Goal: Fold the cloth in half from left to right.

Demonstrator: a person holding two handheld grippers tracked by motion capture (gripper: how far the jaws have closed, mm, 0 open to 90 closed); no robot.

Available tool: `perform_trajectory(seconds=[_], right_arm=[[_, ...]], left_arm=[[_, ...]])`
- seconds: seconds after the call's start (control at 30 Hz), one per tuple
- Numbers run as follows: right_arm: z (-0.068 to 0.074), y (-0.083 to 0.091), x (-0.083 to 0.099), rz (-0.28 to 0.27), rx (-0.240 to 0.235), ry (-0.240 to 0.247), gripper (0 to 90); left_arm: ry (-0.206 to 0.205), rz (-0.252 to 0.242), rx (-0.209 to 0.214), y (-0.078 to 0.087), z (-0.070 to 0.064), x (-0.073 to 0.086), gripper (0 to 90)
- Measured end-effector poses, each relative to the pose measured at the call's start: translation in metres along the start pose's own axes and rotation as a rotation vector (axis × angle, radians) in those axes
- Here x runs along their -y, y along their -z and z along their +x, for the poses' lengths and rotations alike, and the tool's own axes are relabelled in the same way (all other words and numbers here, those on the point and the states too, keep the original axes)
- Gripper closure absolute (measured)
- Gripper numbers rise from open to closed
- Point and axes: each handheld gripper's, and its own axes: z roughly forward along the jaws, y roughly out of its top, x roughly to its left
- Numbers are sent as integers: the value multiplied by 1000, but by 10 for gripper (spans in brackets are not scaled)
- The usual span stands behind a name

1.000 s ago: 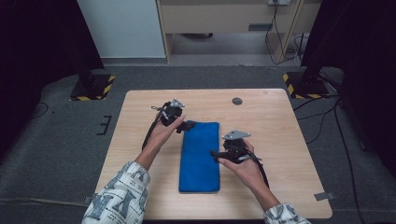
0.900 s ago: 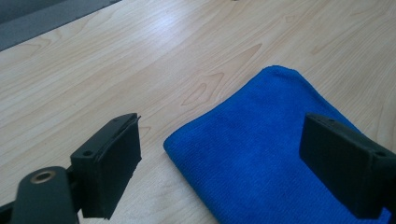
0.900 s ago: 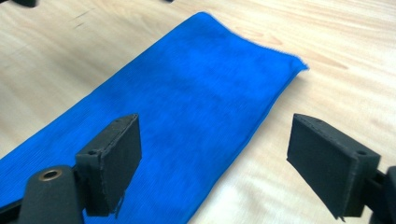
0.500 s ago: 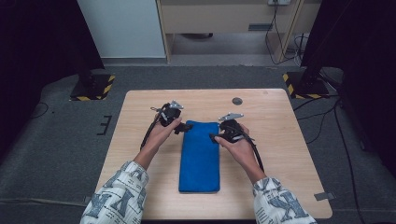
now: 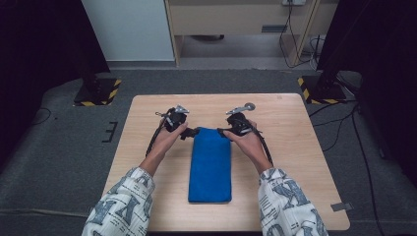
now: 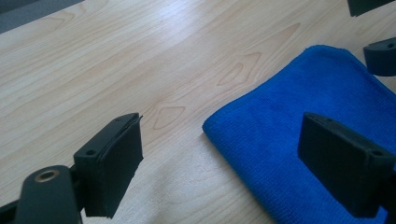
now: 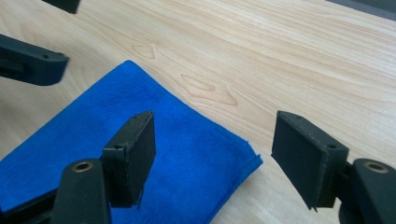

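Your folded blue cloth (image 5: 210, 164) lies flat along the middle of the wooden counter (image 5: 295, 162), its far short edge between your two hands. Your left gripper (image 5: 191, 132) sits at the far left corner with its jaws spread wide, one over bare wood and one over the cloth, as the left gripper view shows. Your right gripper (image 5: 223, 132) is set the same way at the far right corner, jaws apart and straddling the cloth's corner; neither holds anything yet. The likely trouble is in the pinch: if you close too high, the jaws may catch only the top layer and the fold will peel open when you lift. Close too far outboard and you may nip wood, or miss the corner altogether. If one hand grips before the other, the cloth may skew or drag sideways across the counter.
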Motion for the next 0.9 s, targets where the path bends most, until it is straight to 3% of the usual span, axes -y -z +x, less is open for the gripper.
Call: perform_trajectory(seconds=[0.37,0.57,0.73,0.9], right_arm=[[-12,-11,2,12,-32,-18,290],[-17,-15,5,26,-16,-34,292],[-14,-14,9,41,-4,-22,302],[-12,-10,10,37,-1,-20,310]], left_arm=[[-7,7,20,-8,-6,-4,140],[-4,24,12,-16,-9,-2,140],[-24,31,39,-12,-12,-1,139],[-18,15,51,-7,-10,0,141]])
